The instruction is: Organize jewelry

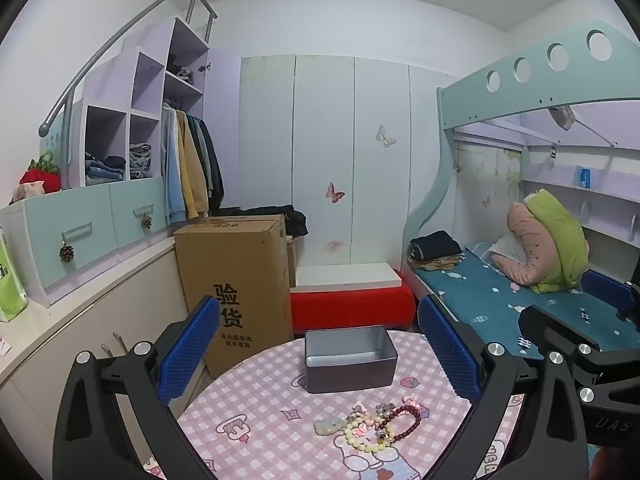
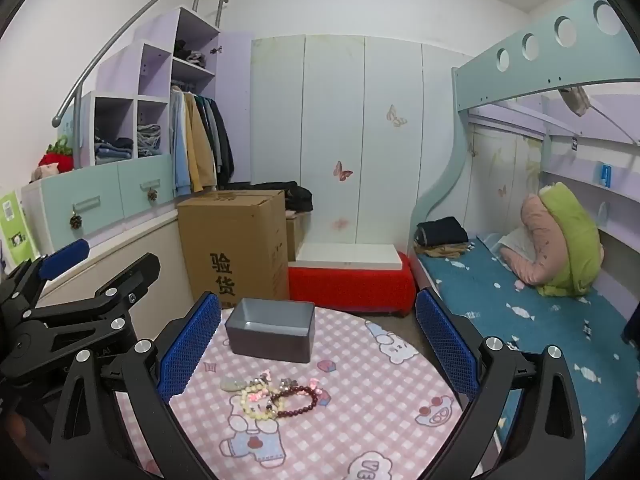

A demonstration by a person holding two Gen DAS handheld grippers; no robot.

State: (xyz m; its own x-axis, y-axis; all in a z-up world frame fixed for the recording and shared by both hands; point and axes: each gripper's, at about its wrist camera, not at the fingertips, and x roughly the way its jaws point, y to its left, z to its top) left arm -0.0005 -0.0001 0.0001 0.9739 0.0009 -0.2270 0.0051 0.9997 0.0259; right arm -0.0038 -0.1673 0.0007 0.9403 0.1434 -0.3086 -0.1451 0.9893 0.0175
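Note:
A small pile of jewelry (image 1: 372,424) lies on the round table's pink checked cloth (image 1: 260,396): a dark red bead bracelet (image 1: 406,420), a cream bead bracelet (image 1: 366,440), a pale green pendant (image 1: 329,426) and small pink charms. Behind it stands an empty grey metal box (image 1: 349,360). My left gripper (image 1: 319,312) hangs open above the near table edge, nothing between its blue pads. In the right wrist view the jewelry (image 2: 276,396) and box (image 2: 272,332) sit left of centre. My right gripper (image 2: 318,304) is open too, beside the left gripper (image 2: 96,266).
A tall cardboard box (image 1: 236,280) stands just beyond the table's left side, and a red bench (image 1: 352,306) sits behind it. A bunk bed with a blue sheet (image 1: 520,304) runs along the right. Drawers and a low counter (image 1: 80,320) line the left wall.

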